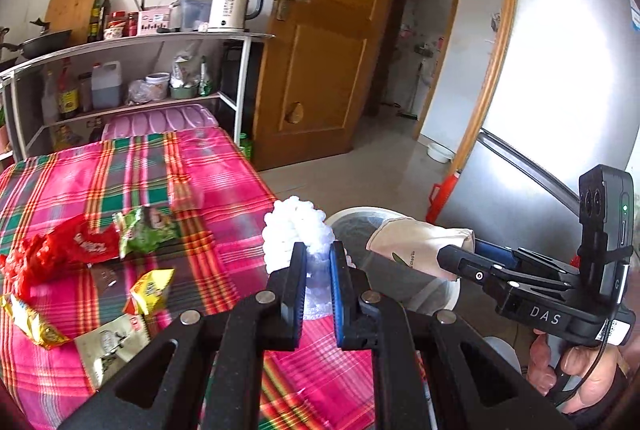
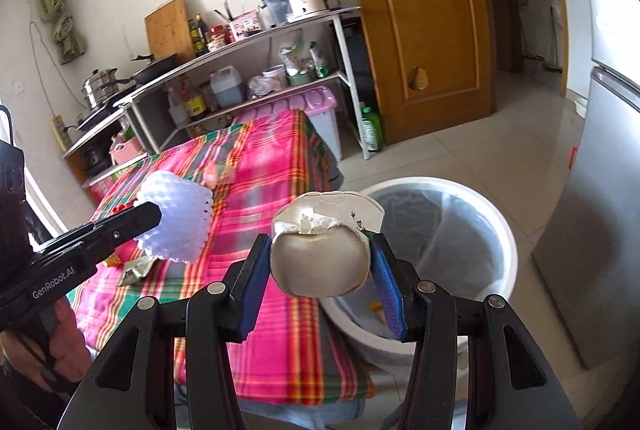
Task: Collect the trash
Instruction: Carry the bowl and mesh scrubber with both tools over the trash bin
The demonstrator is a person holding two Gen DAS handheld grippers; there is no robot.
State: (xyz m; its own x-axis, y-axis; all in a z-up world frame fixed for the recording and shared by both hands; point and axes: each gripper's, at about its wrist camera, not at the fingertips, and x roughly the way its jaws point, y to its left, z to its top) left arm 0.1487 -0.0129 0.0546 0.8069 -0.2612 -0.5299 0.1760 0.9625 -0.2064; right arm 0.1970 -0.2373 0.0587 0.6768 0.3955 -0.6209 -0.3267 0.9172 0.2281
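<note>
My left gripper (image 1: 318, 262) is shut on a white foam fruit net (image 1: 294, 230) and holds it above the right edge of the table; it also shows in the right wrist view (image 2: 176, 218). My right gripper (image 2: 320, 262) is shut on a crushed white paper cup (image 2: 320, 250) and holds it beside the white trash bin (image 2: 496, 230), near its rim. The cup (image 1: 416, 242) hangs over the bin (image 1: 448, 294) in the left wrist view. Several wrappers lie on the plaid cloth: a red one (image 1: 68, 250), a green one (image 1: 148, 230), yellow ones (image 1: 152, 288) and a pale one (image 1: 112, 346).
The table has a pink plaid cloth (image 1: 224, 174). A white shelf rack (image 1: 132, 42) with a kettle (image 1: 234, 4), bottles and pans stands behind it. A wooden door (image 1: 320, 42) stands open ahead. A silver fridge (image 1: 560, 78) stands at right.
</note>
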